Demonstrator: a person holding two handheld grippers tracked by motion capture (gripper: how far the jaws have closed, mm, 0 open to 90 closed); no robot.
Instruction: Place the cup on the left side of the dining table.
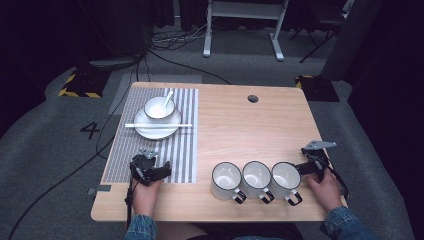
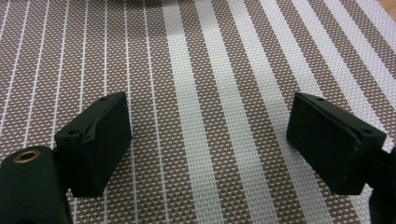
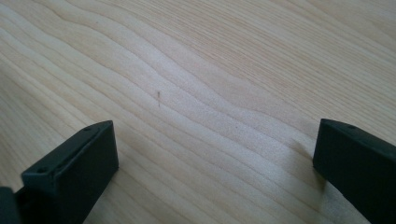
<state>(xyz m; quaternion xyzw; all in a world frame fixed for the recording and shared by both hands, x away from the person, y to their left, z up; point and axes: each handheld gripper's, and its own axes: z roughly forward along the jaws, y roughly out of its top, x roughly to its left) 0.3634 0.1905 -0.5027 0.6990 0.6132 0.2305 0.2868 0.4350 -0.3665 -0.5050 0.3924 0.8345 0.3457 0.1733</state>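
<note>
Pale wood runs the whole table (image 1: 240,125) in the high view, with a striped mat (image 1: 125,145) along its left side. On the mat, toward the far edge, sits one white plate (image 1: 158,125) carrying one bowl (image 1: 159,108) with a spoon (image 1: 167,98) in it, and one pair of chopsticks (image 1: 158,125) lies crosswise over the plate, long axis parallel to the near edge. Three white mugs (image 1: 256,179) line up along the near edge, right of centre, handles turned toward the person. The right gripper (image 1: 303,168) rests on the table just beside the rightmost mug (image 1: 285,177); that mug lies straight to its left, so this is clearly the nearer hand, and I'd judge a short sideways reach is all the next move calls for. The left gripper (image 1: 162,171) sits on the mat's near end, well apart from the mugs, with the plate straight ahead of it.

Over to the left gripper view: the mat's brown-and-white weave (image 2: 210,93) lies beneath, and the two black fingers (image 2: 95,140) stand wide apart with nothing between them.

Right gripper view now: bare wood grain (image 3: 196,79), two fingers (image 3: 74,172) spread wide, holding nothing, no mug between them yet.
</note>
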